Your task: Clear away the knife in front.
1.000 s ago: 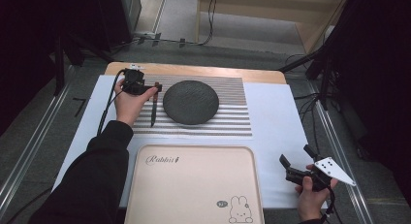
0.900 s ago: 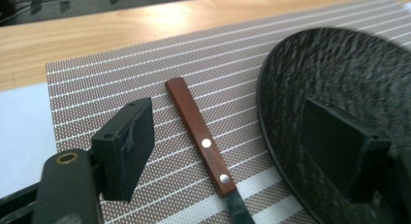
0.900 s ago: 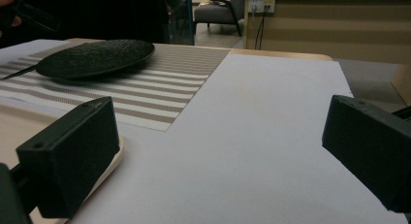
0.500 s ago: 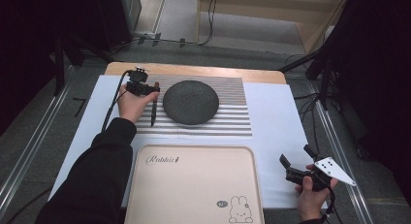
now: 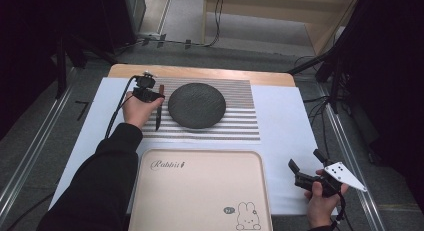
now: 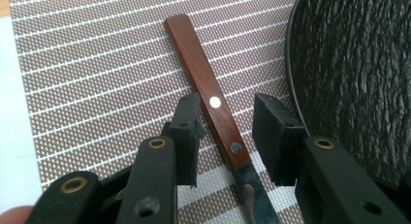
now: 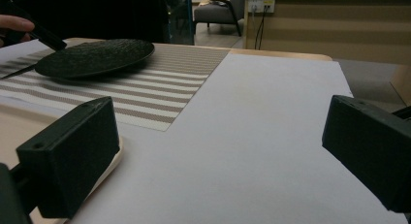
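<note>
While the right gripper (image 5: 303, 174) rests low at the near right corner of the table, held in a hand just beside the beige rabbit tray (image 5: 197, 191), its two black jaws stand spread wide with nothing between them; in the right gripper view they frame bare white table cover (image 7: 271, 117). That tray, printed with a small rabbit, lies at the near edge of the table between the person's forearms. Beyond it a striped placemat (image 5: 235, 121) lies flat across the far middle of the white cover, and a dark textured plate (image 5: 196, 105) sits on the mat. Just left of the plate, a knife (image 6: 213, 107) lies on the mat with its brown wooden handle pointing away from the person and its dark blade toward them, close to the plate's rim but apart from it. Over that handle hovers the left gripper (image 6: 225, 124), its jaws parted and straddling the wood near the rivets, one pad on each side, with a gap visible at both sides, so it is not pinching the knife
</note>
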`<state>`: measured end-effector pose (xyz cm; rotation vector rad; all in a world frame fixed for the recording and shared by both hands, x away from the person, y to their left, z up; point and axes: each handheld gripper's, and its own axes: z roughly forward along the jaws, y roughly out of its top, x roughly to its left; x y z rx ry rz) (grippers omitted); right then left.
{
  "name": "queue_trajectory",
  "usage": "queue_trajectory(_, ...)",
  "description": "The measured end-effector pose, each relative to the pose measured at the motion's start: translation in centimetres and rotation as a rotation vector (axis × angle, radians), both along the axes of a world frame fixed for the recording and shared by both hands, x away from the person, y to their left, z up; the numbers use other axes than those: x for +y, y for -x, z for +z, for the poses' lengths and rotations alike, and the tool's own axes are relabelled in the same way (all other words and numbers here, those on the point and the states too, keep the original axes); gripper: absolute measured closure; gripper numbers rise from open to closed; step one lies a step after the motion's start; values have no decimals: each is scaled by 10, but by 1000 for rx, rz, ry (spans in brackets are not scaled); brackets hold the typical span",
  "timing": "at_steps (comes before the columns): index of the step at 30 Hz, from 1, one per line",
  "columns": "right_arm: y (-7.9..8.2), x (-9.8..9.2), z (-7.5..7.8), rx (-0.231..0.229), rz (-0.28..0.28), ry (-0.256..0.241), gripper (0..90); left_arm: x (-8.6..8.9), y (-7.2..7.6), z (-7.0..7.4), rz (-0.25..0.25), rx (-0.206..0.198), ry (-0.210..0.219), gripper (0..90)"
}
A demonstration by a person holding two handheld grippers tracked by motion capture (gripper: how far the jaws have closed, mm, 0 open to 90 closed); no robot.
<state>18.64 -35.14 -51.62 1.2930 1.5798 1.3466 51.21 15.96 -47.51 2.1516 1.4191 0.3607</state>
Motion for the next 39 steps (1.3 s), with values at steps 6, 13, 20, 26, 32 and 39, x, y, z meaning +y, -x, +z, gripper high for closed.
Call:
queue_trajectory(6, 0, -1, 0, 1, -4, 1, 0, -6, 3, -6, -12, 26, -46, 705)
queue_trajectory(13, 0, 0, 0, 3, -4, 5, 0, -8, 6, -7, -21, -6, -83, 768)
queue_trajectory(20, 0, 0, 0, 0, -5, 3, 0, -4, 6, -6, -24, -8, -89, 770)
queue_trajectory(26, -1, 0, 0, 0, -4, 5, 0, 3, 8, 2, -18, -14, -61, 770)
queue_trajectory(32, 0, 0, 0, 2, -5, 7, 0, 8, 13, 15, -32, -33, -36, 770)
queue_trajectory(39, 0, 1, 0, 4, -6, 9, 0, 10, 21, 30, -42, -57, -7, 770)
